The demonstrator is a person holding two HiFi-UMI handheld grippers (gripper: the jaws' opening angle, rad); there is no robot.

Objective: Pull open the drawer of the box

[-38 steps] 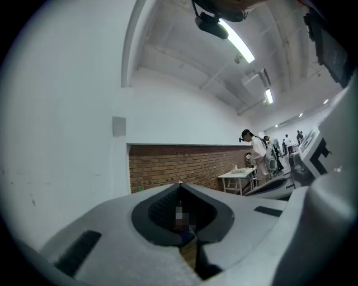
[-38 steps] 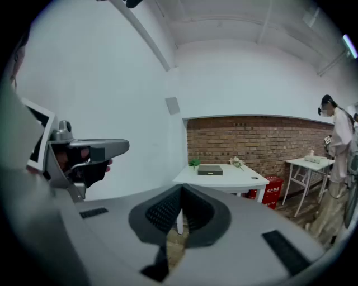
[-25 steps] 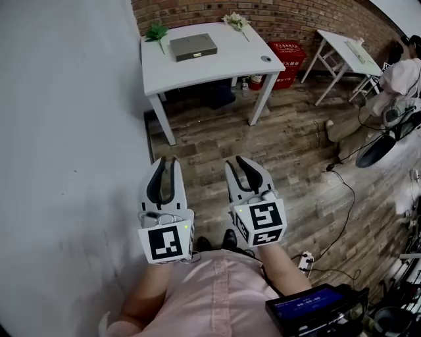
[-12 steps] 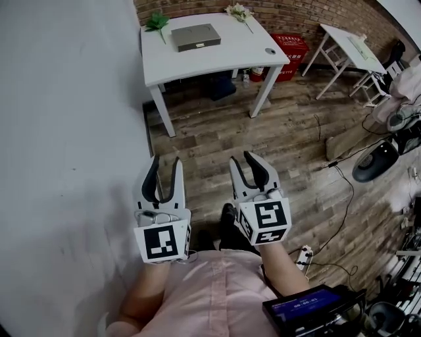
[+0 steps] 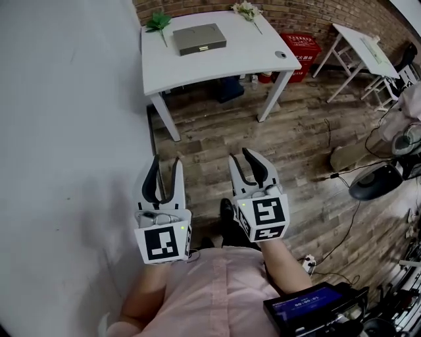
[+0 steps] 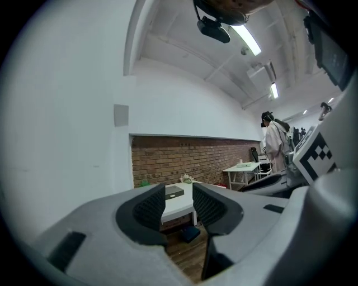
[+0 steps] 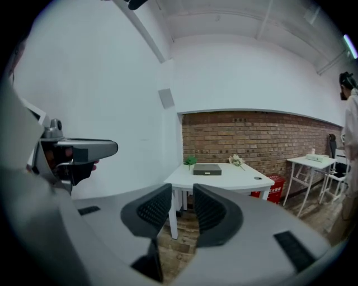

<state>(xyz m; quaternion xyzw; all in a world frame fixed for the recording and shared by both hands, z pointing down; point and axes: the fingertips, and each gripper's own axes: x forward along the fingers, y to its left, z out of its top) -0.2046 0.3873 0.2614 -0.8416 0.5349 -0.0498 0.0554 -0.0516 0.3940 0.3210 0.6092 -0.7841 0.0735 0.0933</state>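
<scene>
**Both grippers open, box way off on the far worktop**

So the person is standing on the brown wood-plank floor (image 5: 296, 145) with a gripper in each hand, both held out in front, side by side and near each other. The left gripper (image 5: 166, 160) is close to the plain white wall (image 5: 66, 131) on the left. Its jaws have just been opening and now sit wide, with only air between them. The right gripper (image 5: 240, 156) is much the same. Its jaws have just opened and then eased in a touch, so they're wide apart with nothing caught in them either.

The flat grey rectangular box (image 5: 199, 39) is well apart from both grippers. It lies flat towards the far edge of the white four-legged worktop (image 5: 197, 66), which stands against the red brick wall (image 5: 309, 16) at the far end. A green leafy sprig (image 5: 158, 23) lies just left of the box, and a bunch of pale flowers (image 5: 247, 9) lies to its right. A small dark round thing (image 5: 281, 54) sits near the worktop's right edge. I can't tell what it is.

A red bin (image 5: 302, 46) stands on the floor beyond the worktop's right side.
</scene>
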